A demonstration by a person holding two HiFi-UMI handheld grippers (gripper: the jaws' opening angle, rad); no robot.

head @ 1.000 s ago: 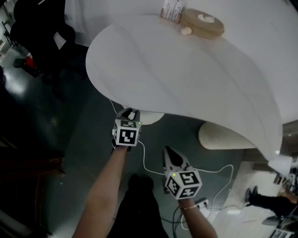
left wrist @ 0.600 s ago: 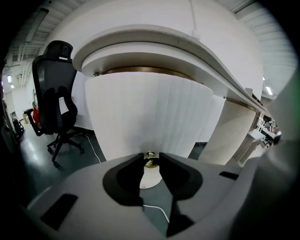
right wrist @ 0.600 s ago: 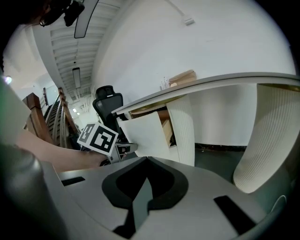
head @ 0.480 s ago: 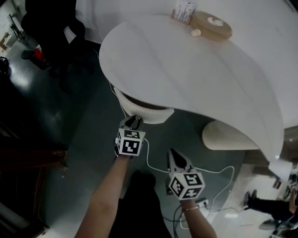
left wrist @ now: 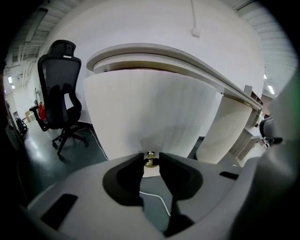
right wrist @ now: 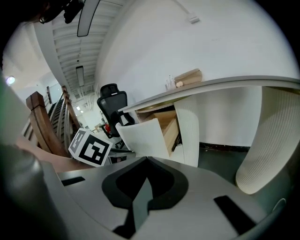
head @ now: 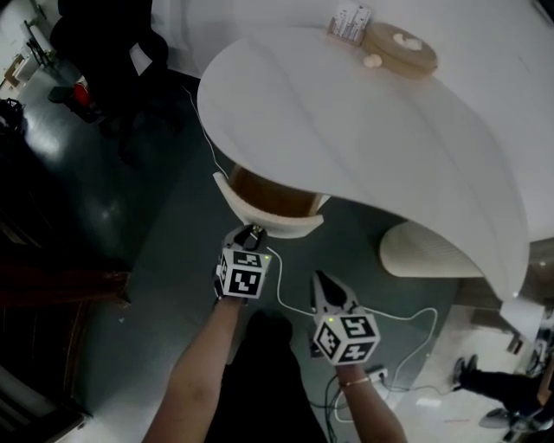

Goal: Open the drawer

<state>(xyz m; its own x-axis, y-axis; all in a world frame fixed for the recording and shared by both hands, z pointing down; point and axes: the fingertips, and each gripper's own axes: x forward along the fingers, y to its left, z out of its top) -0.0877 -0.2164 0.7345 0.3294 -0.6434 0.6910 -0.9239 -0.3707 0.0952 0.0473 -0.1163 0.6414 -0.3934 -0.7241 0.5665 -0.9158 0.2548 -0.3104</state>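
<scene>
Under the white curved tabletop (head: 363,130) a drawer (head: 268,201) stands pulled out, its wooden inside showing behind a curved white front (head: 279,227). My left gripper (head: 251,234) is shut on the small brass knob (left wrist: 150,161) at the bottom middle of that front (left wrist: 150,108); the knob sits pinched between the two pads. My right gripper (head: 322,284) hangs lower right of the left, over the floor, jaws together and empty. The right gripper view shows the drawer (right wrist: 165,124) from the side, with the left gripper's marker cube (right wrist: 91,147) near it.
A ribbed white table pedestal (head: 424,253) stands right of the drawer. A black office chair (head: 104,48) is at the far left. A round wooden box (head: 401,48) and a small box (head: 349,21) sit on the tabletop's far side. A white cable (head: 290,303) runs over the dark floor.
The drawer has slid out from under the tabletop toward me with the left gripper on its knob, and its wooden inside has come into sight. The right gripper has hardly moved.
</scene>
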